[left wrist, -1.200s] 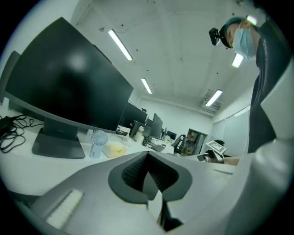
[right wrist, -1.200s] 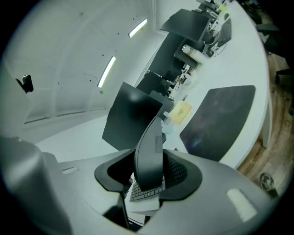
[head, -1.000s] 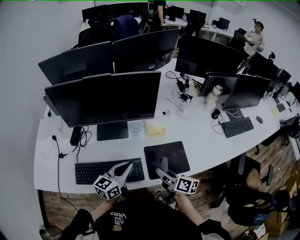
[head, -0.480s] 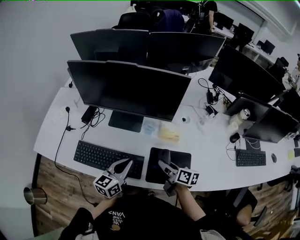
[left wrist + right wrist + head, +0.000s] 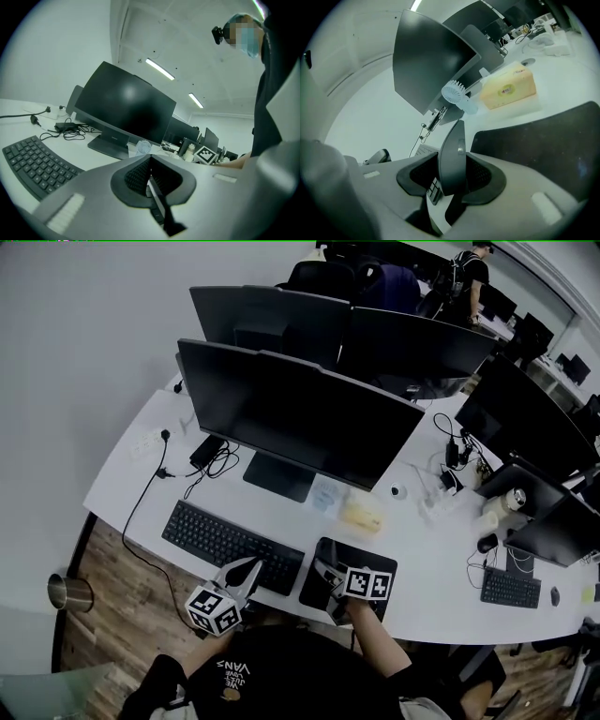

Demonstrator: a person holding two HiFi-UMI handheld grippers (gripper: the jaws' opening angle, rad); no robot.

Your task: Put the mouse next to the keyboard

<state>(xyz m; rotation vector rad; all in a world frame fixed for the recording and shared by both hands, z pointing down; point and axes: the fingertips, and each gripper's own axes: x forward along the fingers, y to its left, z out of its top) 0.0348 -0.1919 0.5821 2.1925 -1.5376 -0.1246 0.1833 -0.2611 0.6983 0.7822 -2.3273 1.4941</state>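
A dark grey mouse (image 5: pixel 453 140) stands on its edge between the jaws of my right gripper (image 5: pixel 453 164), which is shut on it. In the head view that right gripper (image 5: pixel 323 570) hangs over the left edge of the black mouse pad (image 5: pixel 361 563). Just left of the pad lies the black keyboard (image 5: pixel 225 542), in front of the big monitor (image 5: pixel 291 418). My left gripper (image 5: pixel 251 567) hovers at the keyboard's right end. Its jaws meet at the tips with nothing between them (image 5: pixel 149 159). The keyboard (image 5: pixel 33 159) shows at the lower left of the left gripper view.
A yellow tissue box (image 5: pixel 508 89) and a small white fan (image 5: pixel 454 92) stand behind the pad, under the monitor. Cables and a power brick (image 5: pixel 208 454) lie at the left. A steel cup (image 5: pixel 69 592) stands on the floor. Another keyboard (image 5: pixel 510 587) lies far right.
The head view has swung left, so the desk sits further right. My right gripper has come down with the mouse toward the pad's left edge. The left gripper shifted slightly near the keyboard's end.
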